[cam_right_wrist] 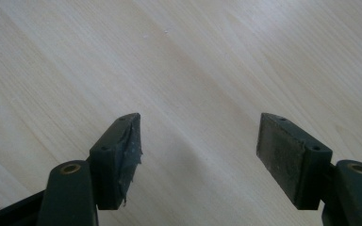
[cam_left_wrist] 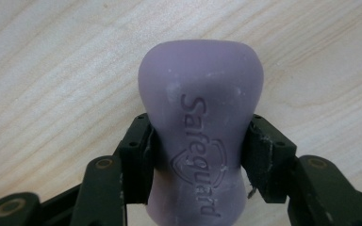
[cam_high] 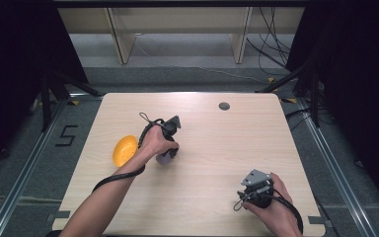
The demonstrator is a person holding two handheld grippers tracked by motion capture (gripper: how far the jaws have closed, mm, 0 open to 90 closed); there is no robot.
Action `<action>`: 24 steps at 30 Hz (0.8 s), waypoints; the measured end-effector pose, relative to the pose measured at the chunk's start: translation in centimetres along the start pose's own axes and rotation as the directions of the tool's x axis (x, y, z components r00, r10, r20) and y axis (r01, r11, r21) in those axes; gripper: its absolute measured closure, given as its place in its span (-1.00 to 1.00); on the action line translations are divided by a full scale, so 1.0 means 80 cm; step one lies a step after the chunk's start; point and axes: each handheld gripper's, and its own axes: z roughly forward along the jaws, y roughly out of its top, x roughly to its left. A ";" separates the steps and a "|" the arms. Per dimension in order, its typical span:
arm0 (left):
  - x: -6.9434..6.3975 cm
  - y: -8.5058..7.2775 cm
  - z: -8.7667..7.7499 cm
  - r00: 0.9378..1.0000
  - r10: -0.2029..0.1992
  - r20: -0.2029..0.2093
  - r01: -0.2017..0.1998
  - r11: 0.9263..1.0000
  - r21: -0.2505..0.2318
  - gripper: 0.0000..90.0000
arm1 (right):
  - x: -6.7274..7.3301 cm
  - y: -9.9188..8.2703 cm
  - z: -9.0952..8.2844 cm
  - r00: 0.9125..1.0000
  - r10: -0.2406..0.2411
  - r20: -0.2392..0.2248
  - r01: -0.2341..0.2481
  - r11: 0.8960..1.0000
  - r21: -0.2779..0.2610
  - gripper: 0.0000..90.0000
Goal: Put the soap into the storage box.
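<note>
Nearest the person, at the table's (cam_high: 202, 197) front right corner, the right gripper (cam_high: 256, 187) rests in the right hand with its jaws spread wide; the right gripper view has only bare wood between the two pads, so it holds nothing and sits well apart from the soap. Farther in, left of the table's middle, the left gripper (cam_left_wrist: 199, 157) is clamped on a purple bar of soap (cam_left_wrist: 200, 136), the pads pressing its narrowed waist from both sides. In the left gripper view the soap's long axis runs straight out along the jaws, its wider rounded end pointing away from the tool and the lettered face turned up toward the camera, wood grain behind it; whether it touches the table or hangs just above cannot be told. From the high view the left hand (cam_high: 155, 143) covers most of the soap, a purple edge peeking out beneath it. Just beside that hand, on its left, lies a yellow lemon-like fruit (cam_high: 124, 150), close to the soap but apart from the jaws. The left hand is plainly the nearer one for whatever move the soap calls for.
</note>
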 end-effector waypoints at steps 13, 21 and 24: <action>-0.011 -0.016 -0.026 0.998 0.043 0.052 -0.041 0.999 -0.024 0.08 | 0.001 0.000 -0.001 1.000 0.009 0.000 -0.009 1.000 0.002 -0.29; -0.015 -0.023 -0.034 0.996 0.048 0.072 -0.045 0.998 -0.044 0.08 | 0.000 0.000 0.000 1.000 0.002 0.000 -0.002 1.000 0.002 -0.29; -0.015 -0.026 -0.038 0.996 0.052 0.075 -0.048 0.998 -0.043 0.09 | 0.000 0.000 0.000 1.000 0.003 0.002 -0.003 1.000 0.002 -0.29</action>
